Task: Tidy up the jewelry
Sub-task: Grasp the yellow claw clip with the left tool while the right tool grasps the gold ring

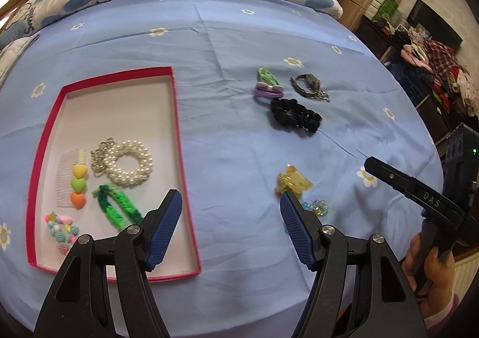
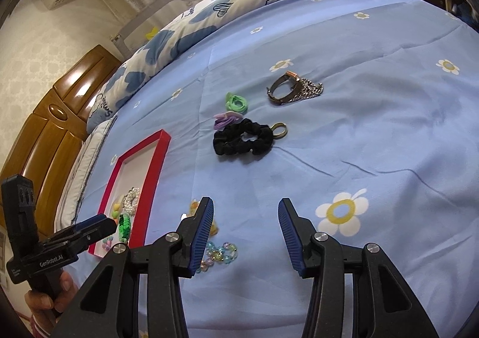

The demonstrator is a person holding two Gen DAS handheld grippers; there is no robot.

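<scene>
Both claws stand apart and empty: the left gripper (image 1: 232, 212) over the tray's right rim, the right gripper (image 2: 246, 225) over bare sheet. Nearest loose pieces are the clear bead bracelet (image 2: 220, 254) and yellow clip (image 1: 293, 182), just left of the right gripper; I'd drop straight onto one, pinching without catching fabric. The red tray (image 1: 179, 128), left, already holds pearls and a comb. Farther off lie the black scrunchie (image 2: 242, 137), a ring beside it, hair ties and a watch (image 2: 284, 89); nothing blocks the way.

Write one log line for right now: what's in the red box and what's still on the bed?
left gripper: open, empty | right gripper: open, empty | red box: pearl bracelet, comb | bed: black scrunchie, watch
</scene>
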